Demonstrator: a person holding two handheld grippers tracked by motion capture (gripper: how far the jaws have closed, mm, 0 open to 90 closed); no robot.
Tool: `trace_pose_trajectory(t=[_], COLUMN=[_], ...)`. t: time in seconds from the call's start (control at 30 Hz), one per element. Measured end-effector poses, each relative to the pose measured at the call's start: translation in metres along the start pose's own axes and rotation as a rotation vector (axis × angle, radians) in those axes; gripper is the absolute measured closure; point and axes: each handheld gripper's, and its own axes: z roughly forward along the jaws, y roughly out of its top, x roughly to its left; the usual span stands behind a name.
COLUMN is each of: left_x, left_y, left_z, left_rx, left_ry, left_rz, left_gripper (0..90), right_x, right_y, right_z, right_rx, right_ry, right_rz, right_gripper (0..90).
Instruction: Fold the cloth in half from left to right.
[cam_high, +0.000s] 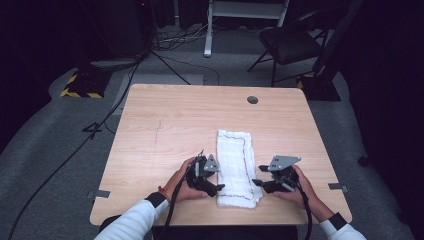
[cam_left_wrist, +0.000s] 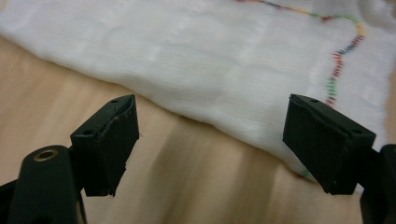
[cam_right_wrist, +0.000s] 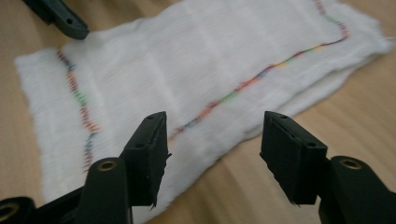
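Left gripper is held with jaws spread, empty, at the left edge of a folded white cloth. Right gripper is likewise spread, empty, at the cloth's right edge. Cloth is laid flat on the wooden table, near its front edge, multicoloured stitching visible.

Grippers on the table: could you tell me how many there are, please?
2. The left gripper sits at the folded white cloth's left edge; the right gripper at its right edge, both open.
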Motion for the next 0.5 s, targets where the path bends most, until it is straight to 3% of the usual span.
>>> trace_pose_trajectory(t=[0.2, 0.3, 0.37, 0.5], left_x=[0.034, 0.052, 0.063, 0.081], left_y=[0.017, 0.026, 0.033, 0.047], left_z=[0.0, 0.006, 0.011, 0.025], left_rx=[-0.029, -0.027, -0.034, -0.012], left_ry=[0.079, 0.098, 0.126, 0.152], left_rz=[-0.021, -0.056, -0.059, -0.075], left_gripper=[19.4, 20.2, 20.3, 22.6], right_x=[-0.036, -0.054, -0.066, -0.086], right_y=[0.014, 0.025, 0.031, 0.042], right_z=[0.003, 0.011, 0.017, 0.034], right_rx=[-0.028, -0.019, -0.027, -0.03], right_ry=[-0.087, -0.134, -0.137, -0.194], right_rz=[0.063, 0.073, 0.11, 0.136], right_gripper=[42.6, 43.1, 43.7, 46.2])
